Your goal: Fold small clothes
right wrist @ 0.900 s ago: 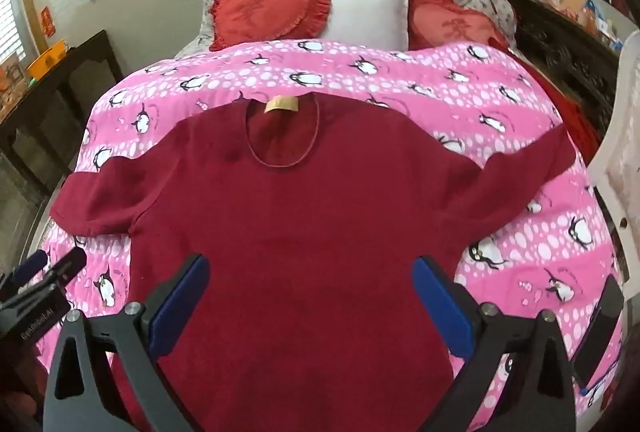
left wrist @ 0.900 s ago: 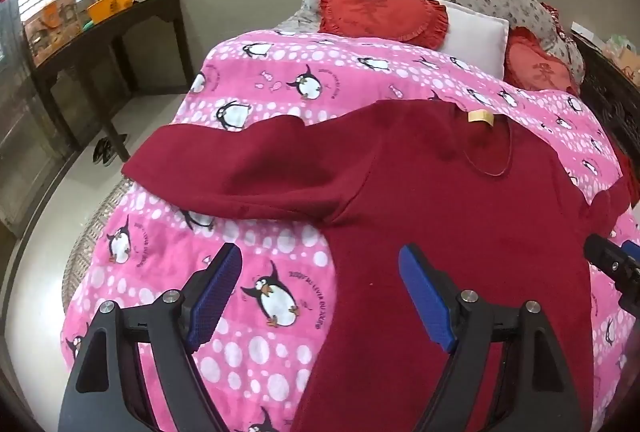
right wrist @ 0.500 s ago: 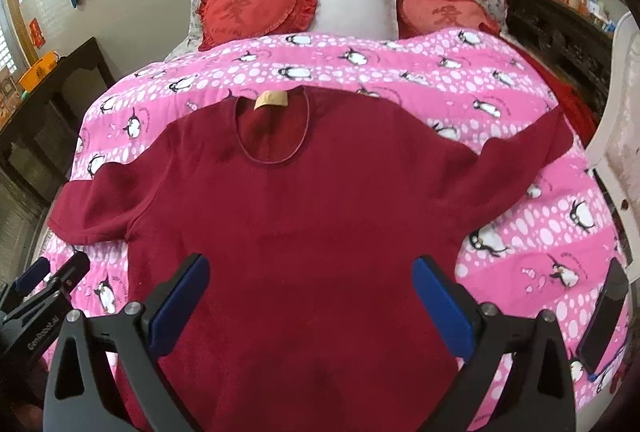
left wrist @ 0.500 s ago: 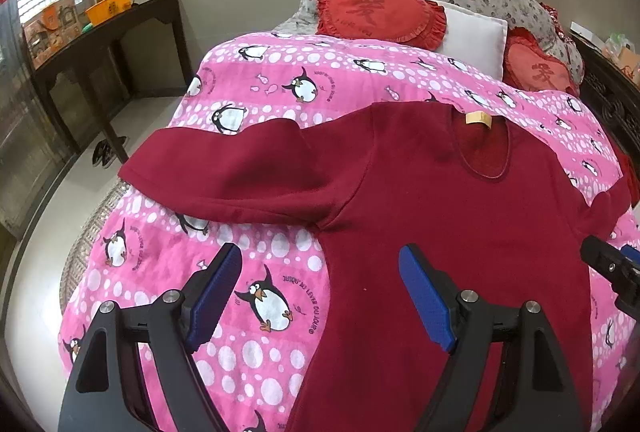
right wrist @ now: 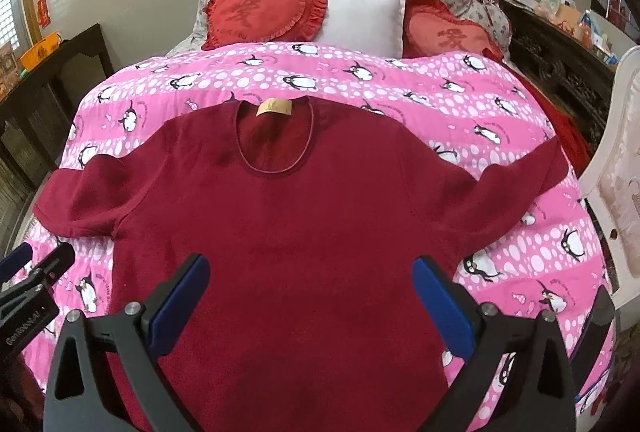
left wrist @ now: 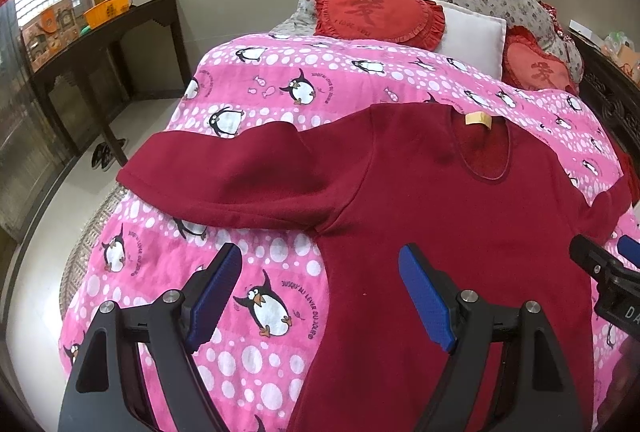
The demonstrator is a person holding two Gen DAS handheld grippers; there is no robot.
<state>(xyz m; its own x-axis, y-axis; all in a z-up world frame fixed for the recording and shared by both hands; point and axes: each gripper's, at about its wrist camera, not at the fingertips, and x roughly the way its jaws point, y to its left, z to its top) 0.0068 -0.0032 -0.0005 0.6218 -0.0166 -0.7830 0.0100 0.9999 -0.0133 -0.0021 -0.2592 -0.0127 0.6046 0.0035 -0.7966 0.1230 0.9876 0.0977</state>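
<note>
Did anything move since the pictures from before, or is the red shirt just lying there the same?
Only the cameras moved: both views shifted a little, so the shirt sits slightly differently in the frame. Nothing was grabbed or let go. The left gripper and right gripper are open and empty above the red shirt, as before. The shirt lies flat on the penguin blanket, sleeves spread out, same as earlier.

A home bedroom: a bed (right wrist: 500, 136) under a pink penguin-print quilt (right wrist: 400, 80), heart-shaped red cushions (right wrist: 260, 14) and a white pillow (right wrist: 362, 18) at its head, a dark wooden side table (left wrist: 132, 20), and shoes (left wrist: 106, 154) on the floor.
</note>
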